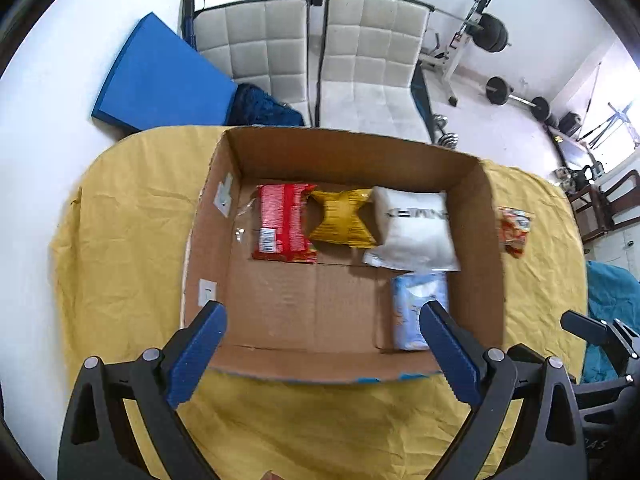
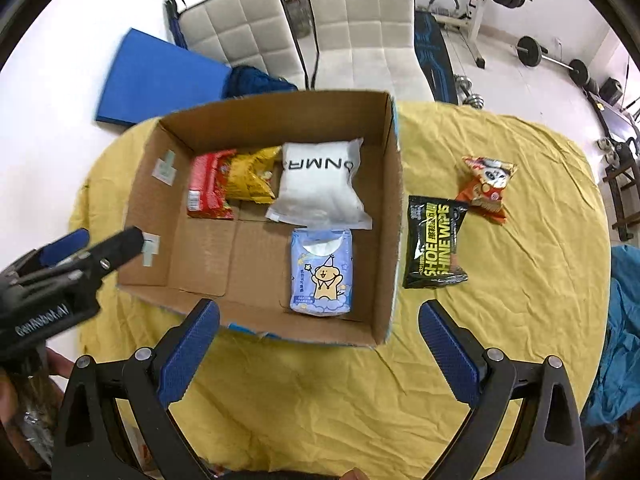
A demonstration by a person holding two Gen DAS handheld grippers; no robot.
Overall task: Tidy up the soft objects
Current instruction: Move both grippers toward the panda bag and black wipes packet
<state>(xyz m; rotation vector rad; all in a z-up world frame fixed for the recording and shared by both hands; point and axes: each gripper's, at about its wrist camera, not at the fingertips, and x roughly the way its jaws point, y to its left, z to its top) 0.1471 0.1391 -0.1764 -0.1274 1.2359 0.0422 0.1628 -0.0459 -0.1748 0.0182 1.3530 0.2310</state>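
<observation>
An open cardboard box [image 1: 208, 240] [image 2: 394, 216] stands on a yellow cloth. Inside lie a red packet [image 1: 282, 222] [image 2: 206, 186], a yellow packet [image 1: 344, 218] [image 2: 252, 178], a white pouch [image 1: 416, 228] [image 2: 320, 184] and a light blue tissue pack [image 1: 416, 308] [image 2: 323, 272]. Right of the box lie a black shoe wipes pack [image 2: 435, 242] and an orange snack bag [image 2: 486, 186] [image 1: 514, 230]. My left gripper [image 1: 322, 350] is open and empty above the box's near edge. My right gripper [image 2: 319, 350] is open and empty above the box's near right corner.
The yellow cloth [image 2: 520, 300] covers a round table. Two white padded chairs [image 1: 372, 60] stand behind it. A blue mat [image 1: 160, 76] leans at the back left. Gym weights [image 2: 532, 50] lie on the floor at the right.
</observation>
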